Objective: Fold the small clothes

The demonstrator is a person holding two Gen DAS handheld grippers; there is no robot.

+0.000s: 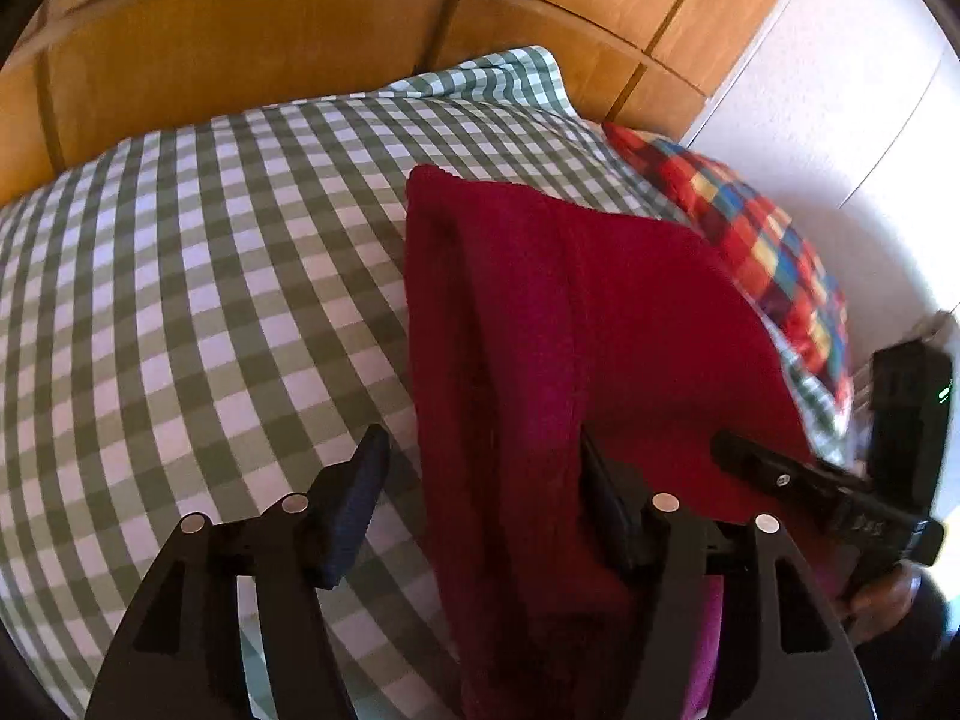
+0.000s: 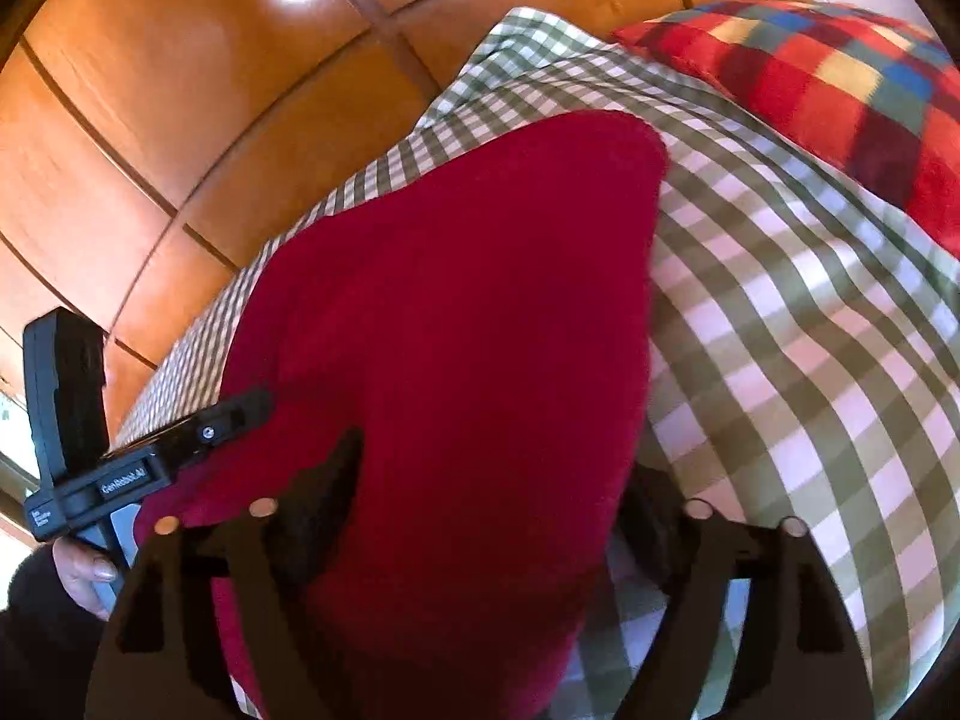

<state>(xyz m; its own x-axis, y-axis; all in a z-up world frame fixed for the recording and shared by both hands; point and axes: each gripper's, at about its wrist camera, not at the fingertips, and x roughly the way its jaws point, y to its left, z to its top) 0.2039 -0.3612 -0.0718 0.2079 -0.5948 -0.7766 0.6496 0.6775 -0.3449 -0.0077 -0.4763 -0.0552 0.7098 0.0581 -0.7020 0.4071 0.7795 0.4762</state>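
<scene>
Where your left gripper (image 1: 480,480) sits nearest the lens, its jaws stand apart, the red cloth's (image 1: 570,330) edge lying loose between them, unpinched. Your right gripper (image 2: 498,480) is likewise released, straddling the same cloth (image 2: 456,300). It lies folded on the checked bedcover (image 1: 210,270), spread flat. Beyond it rests a multicoloured plaid cushion (image 2: 840,96). Farthest back stands the wooden headboard (image 1: 240,48).
</scene>
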